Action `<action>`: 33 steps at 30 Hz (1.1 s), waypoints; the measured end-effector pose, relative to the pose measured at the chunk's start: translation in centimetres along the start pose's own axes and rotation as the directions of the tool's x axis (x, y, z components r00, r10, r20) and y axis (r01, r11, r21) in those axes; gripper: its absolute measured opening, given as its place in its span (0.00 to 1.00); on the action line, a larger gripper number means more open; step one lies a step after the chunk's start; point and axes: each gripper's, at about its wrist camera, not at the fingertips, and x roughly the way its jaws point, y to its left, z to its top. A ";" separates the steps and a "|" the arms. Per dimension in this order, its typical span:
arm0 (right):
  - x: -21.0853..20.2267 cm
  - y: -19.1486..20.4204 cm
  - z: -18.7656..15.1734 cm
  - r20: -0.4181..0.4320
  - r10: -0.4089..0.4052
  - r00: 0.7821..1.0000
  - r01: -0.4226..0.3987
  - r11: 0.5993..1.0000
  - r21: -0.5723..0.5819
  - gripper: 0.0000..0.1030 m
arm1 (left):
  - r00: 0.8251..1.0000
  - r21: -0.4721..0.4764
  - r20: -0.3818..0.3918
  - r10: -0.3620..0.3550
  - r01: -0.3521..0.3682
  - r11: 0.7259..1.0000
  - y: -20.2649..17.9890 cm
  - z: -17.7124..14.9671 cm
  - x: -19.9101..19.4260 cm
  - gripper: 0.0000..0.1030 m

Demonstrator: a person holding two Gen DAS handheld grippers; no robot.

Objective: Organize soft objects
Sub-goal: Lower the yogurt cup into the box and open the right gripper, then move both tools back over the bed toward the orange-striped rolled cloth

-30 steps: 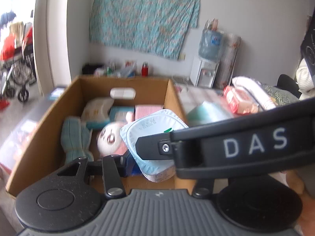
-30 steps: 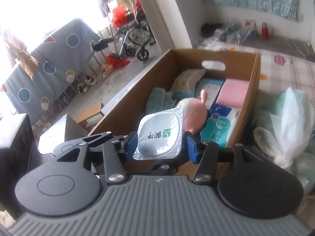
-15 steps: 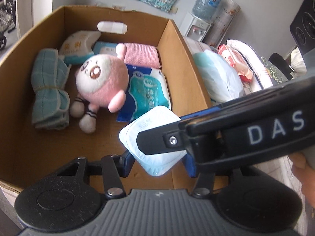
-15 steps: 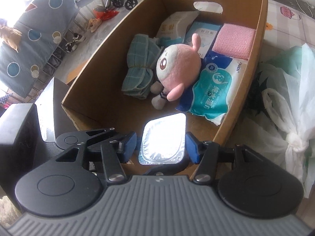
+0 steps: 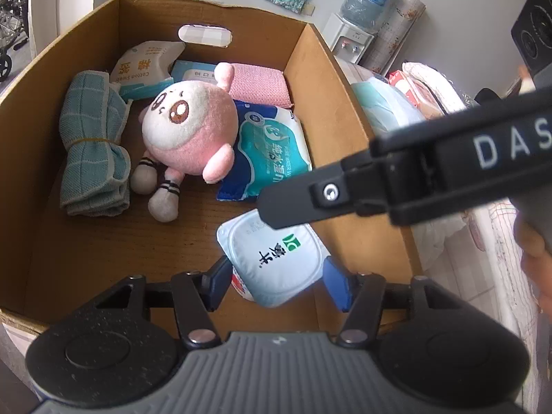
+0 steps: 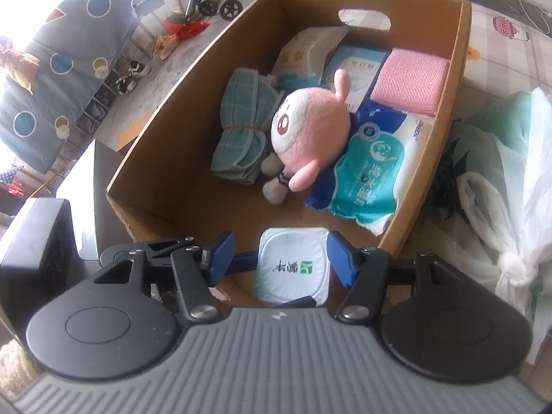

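A white foil-lidded tub (image 5: 276, 262) sits low in the near right corner of a cardboard box (image 5: 324, 79). My left gripper (image 5: 276, 279) is open, its blue pads (image 5: 336, 288) either side of the tub, a small gap showing. My right gripper (image 6: 279, 258) is also open around the same tub (image 6: 293, 269), with gaps at both pads. Its black finger (image 5: 310, 196) crosses the left wrist view above the tub. In the box lie a pink plush doll (image 5: 189, 131), a teal wet-wipes pack (image 5: 269, 151), a rolled teal towel (image 5: 93, 145) and a pink cloth (image 5: 258, 84).
A cotton-swab pack (image 5: 145, 69) and a blue tissue pack (image 5: 193, 72) lie at the box's far end. White and green plastic bags (image 6: 500, 172) lie right of the box. A black speaker (image 6: 34, 241) stands left of it.
Both grippers tipped down over the box and lowered the tub into its near right corner. The jaws of both have widened, so gaps now show beside the tub.
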 end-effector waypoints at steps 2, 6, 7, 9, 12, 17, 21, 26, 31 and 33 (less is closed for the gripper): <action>0.0 -0.1 0.2 0.020 0.000 1.000 0.000 1.000 0.001 0.57 | 1.000 -0.009 0.001 -0.003 0.003 1.000 0.2 0.2 0.0 0.54; 0.2 -0.1 0.4 0.041 0.003 0.999 -0.003 1.000 -0.004 0.53 | 1.000 -0.012 -0.003 -0.013 0.013 1.000 0.3 0.7 0.3 0.53; 0.4 0.0 0.5 0.041 0.004 0.999 -0.004 1.000 -0.004 0.52 | 1.000 -0.020 -0.012 -0.029 0.029 0.999 0.4 0.8 0.5 0.51; 0.7 0.1 0.6 0.039 0.007 0.999 -0.007 1.000 -0.003 0.51 | 0.998 -0.030 -0.019 -0.051 0.051 0.998 0.5 0.8 0.8 0.51; 1.0 0.2 0.7 0.042 0.011 0.999 -0.011 1.000 -0.006 0.51 | 0.995 -0.033 -0.033 -0.091 0.090 0.995 0.3 0.8 1.1 0.51; 1.0 -0.1 0.6 0.047 0.032 0.998 -0.033 0.999 0.007 0.51 | 0.993 -0.039 -0.046 -0.109 0.107 0.993 0.5 0.7 1.2 0.51; 0.4 -0.4 -0.4 0.091 0.064 0.994 -0.065 0.998 0.014 0.51 | 0.995 -0.063 -0.033 -0.098 0.096 0.993 0.9 0.6 0.5 0.47; -1.6 -1.2 -2.2 0.180 0.076 0.981 -0.083 0.996 0.029 0.53 | 0.993 -0.002 0.114 0.009 -0.009 1.000 -0.4 -0.1 -2.2 0.61; -5.2 -3.2 -3.8 0.290 0.068 0.955 -0.091 0.994 0.068 0.56 | 0.958 0.074 0.281 0.053 -0.076 0.994 -3.5 0.4 -4.5 0.75; -6.8 -4.3 -4.5 0.331 0.053 0.942 -0.087 0.992 0.089 0.57 | 0.942 0.113 0.331 0.055 -0.097 0.989 -5.2 0.8 -4.8 0.77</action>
